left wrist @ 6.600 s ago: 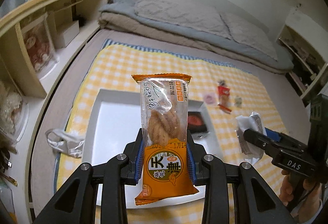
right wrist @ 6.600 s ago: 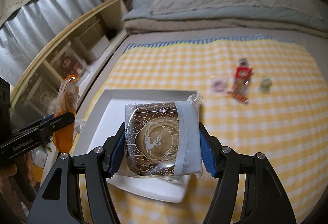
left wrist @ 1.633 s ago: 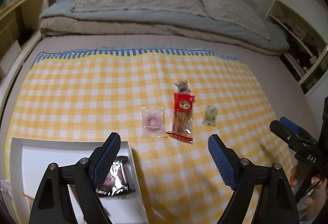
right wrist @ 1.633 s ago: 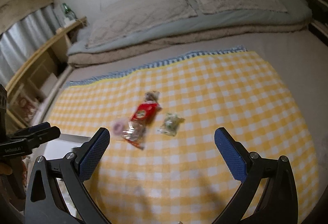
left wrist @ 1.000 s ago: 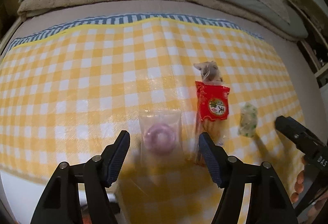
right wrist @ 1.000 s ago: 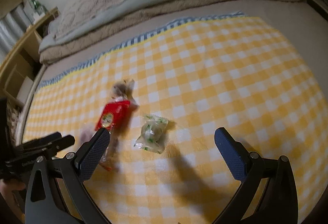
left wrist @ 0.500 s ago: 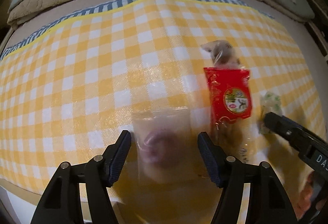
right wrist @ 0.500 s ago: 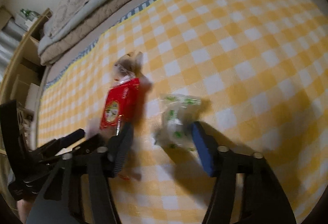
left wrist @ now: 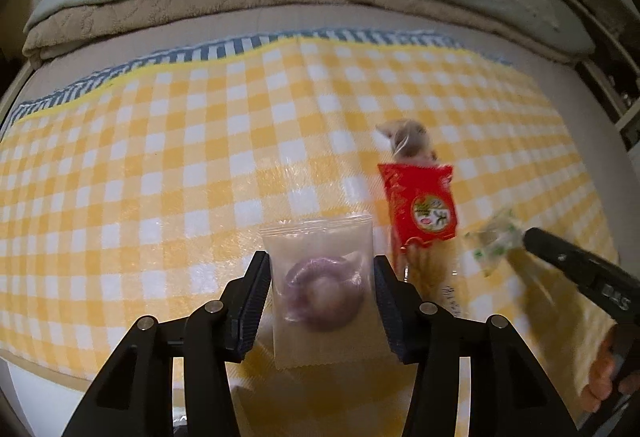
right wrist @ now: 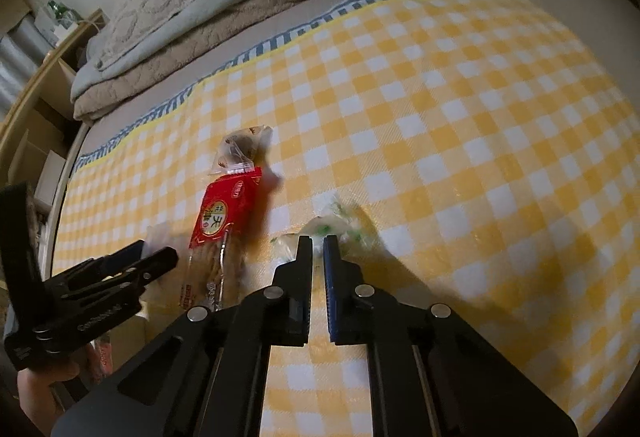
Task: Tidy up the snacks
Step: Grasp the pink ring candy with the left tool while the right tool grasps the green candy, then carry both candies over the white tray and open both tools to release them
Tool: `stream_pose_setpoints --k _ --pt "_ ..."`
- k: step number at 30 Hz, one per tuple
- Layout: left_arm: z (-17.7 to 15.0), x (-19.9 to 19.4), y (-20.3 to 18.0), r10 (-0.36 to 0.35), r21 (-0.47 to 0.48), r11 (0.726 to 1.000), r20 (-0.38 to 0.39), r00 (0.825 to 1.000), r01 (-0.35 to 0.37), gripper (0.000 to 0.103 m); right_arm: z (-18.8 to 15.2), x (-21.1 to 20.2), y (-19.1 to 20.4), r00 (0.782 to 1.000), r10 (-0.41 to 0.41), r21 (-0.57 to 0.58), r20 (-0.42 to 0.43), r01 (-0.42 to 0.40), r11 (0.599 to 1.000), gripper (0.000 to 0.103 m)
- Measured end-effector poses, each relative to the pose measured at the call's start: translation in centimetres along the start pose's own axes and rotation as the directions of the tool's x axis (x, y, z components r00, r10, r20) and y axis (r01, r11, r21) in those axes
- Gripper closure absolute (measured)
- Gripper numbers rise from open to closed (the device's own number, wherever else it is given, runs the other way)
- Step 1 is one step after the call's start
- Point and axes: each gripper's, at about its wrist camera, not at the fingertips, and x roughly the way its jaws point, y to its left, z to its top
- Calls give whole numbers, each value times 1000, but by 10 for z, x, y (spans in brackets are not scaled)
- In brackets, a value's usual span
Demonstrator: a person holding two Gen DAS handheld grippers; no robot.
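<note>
Left wrist view: on the bed's checked cloth [left wrist: 168, 157], the left gripper [left wrist: 320, 293] is closing around the ring-snack packet [left wrist: 320, 277]. The right gripper [right wrist: 318, 253], wide a second ago, now pinches the green-white candy [right wrist: 340, 225]; both snacks seem ready to lift.

glossy clear plastic donut packet [left wrist: 320, 269] on matt woven checked cloth [left wrist: 160, 165].

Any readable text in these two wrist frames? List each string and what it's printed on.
"DAS": right gripper body, left wrist view.
"天": round emblem on the red snack packet, right wrist view; other characters around it too small to read.
Print on that packet's clear lower end: blurred, unreadable.
Embossed lettering on the left gripper body, right wrist view: too blurred to read.
Donut packet, green-and-white candy: no readable text.
</note>
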Motion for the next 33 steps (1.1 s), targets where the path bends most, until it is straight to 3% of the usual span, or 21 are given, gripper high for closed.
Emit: stream_pose_setpoints --k 2,3,5,6,7,10,15,21,28,33 --pt "-2 -7 3 -10 -5 1000 11 1000 10 53 2 1 -1 1000 -14 37 -11 15 999 95" --pt "-3 -9 4 -14 -6 1000 14 1000 14 53 3 2 -2 1000 -18 63 -12 19 998 89" --pt "-7 -18 11 -27 -6 1000 21 999 27 53 5 8 -5 1000 -23 136 -19 25 990 62" --pt "-8 -20 13 -31 -6 999 23 999 31 53 5 11 -7 999 -27 172 -18 30 985 42" --pt "-9 -22 15 -35 -5 999 23 999 35 53 5 13 -9 999 -28 197 -16 31 980 39" --pt "-11 -25 21 -48 -7 999 26 999 48 53 6 23 -8 999 -46 222 -20 49 974 39" --pt "-10 -19 23 -60 -10 998 20 998 60 53 8 36 1 997 -73 162 -28 77 984 39" --pt "-9 -28 20 -78 -5 997 37 996 78 53 6 31 7 997 -81 93 -16 82 992 73" --pt "-13 -69 25 -112 1 994 100 989 112 53 3 -6 22 992 -106 24 67 105 994 74" --pt "-23 -106 31 -121 21 993 145 982 119 53 -2 -41 45 988 -81 -25 134 86 996 74"
